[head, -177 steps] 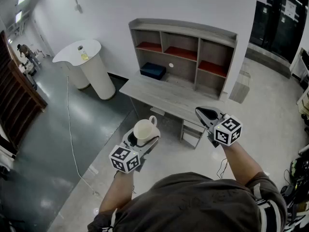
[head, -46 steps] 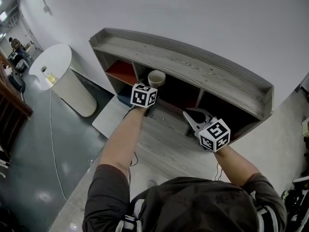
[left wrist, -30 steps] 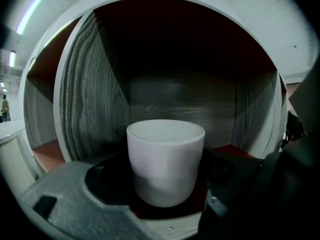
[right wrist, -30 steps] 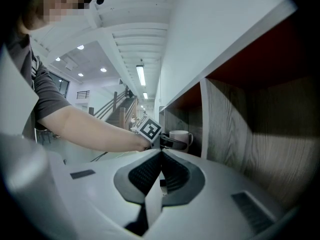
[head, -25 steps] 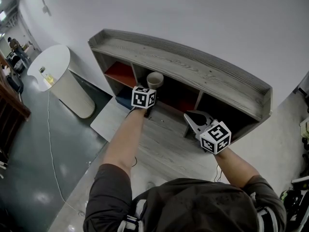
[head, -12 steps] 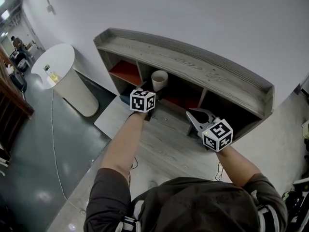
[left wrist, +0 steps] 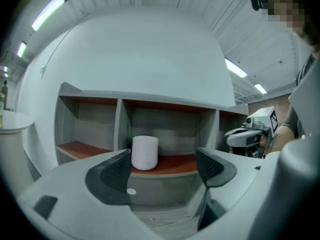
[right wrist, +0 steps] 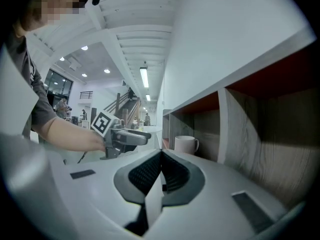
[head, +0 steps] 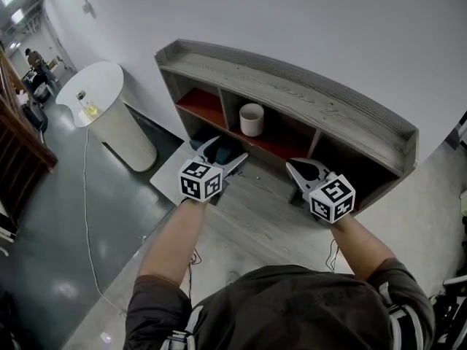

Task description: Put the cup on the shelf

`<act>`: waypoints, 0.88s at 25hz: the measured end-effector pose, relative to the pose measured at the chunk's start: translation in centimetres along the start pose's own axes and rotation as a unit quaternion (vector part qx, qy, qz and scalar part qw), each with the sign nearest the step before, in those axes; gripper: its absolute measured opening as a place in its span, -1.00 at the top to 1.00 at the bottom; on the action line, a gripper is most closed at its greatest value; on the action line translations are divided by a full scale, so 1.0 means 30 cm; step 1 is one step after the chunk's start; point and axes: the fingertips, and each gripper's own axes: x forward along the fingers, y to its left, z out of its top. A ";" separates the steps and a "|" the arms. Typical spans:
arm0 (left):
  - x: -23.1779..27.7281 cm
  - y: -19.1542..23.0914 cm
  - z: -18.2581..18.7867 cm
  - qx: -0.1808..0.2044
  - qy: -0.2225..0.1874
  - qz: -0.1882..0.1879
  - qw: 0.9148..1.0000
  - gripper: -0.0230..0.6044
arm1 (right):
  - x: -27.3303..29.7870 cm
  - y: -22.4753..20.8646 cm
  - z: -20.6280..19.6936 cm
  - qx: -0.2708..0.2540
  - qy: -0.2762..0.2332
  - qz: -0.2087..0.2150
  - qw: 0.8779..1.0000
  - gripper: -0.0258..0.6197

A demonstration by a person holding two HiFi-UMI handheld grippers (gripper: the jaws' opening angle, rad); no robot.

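Observation:
The white cup (head: 252, 119) stands upright on the red floor of the grey shelf's (head: 292, 97) middle compartment; it also shows as a white cup (left wrist: 145, 152) in the left gripper view and a handled cup (right wrist: 186, 144) in the right gripper view. My left gripper (head: 225, 159) is open and empty, drawn back in front of and below the cup, apart from it. My right gripper (head: 299, 170) is shut on nothing, over the desk surface in front of the right compartment.
A dark blue box (head: 215, 150) lies on the grey desk (head: 255, 210) under the shelf, partly behind my left gripper. A white rounded counter (head: 102, 100) with a bottle stands at the left. Dark floor and a cable lie below left.
My left gripper has let go of the cup, which now stands in the middle compartment, and has pulled back and down toward me. The right gripper has barely moved.

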 end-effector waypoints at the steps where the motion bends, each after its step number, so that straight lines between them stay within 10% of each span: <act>1: -0.042 -0.011 0.002 -0.004 -0.008 0.001 1.000 -0.35 | 0.002 0.002 0.003 -0.001 -0.001 0.001 1.000 0.94; 5: -0.208 -0.035 -0.009 -0.019 -0.034 0.018 0.999 -0.31 | 0.012 0.019 0.008 -0.002 -0.002 0.008 1.000 0.94; 10: -0.399 -0.040 -0.064 -0.018 -0.052 0.065 0.996 0.37 | 0.021 0.051 0.012 -0.004 -0.007 0.024 1.000 0.94; 22: -0.633 -0.058 -0.152 -0.033 -0.058 0.127 0.990 0.91 | 0.011 0.051 -0.020 0.007 -0.005 0.028 1.000 0.94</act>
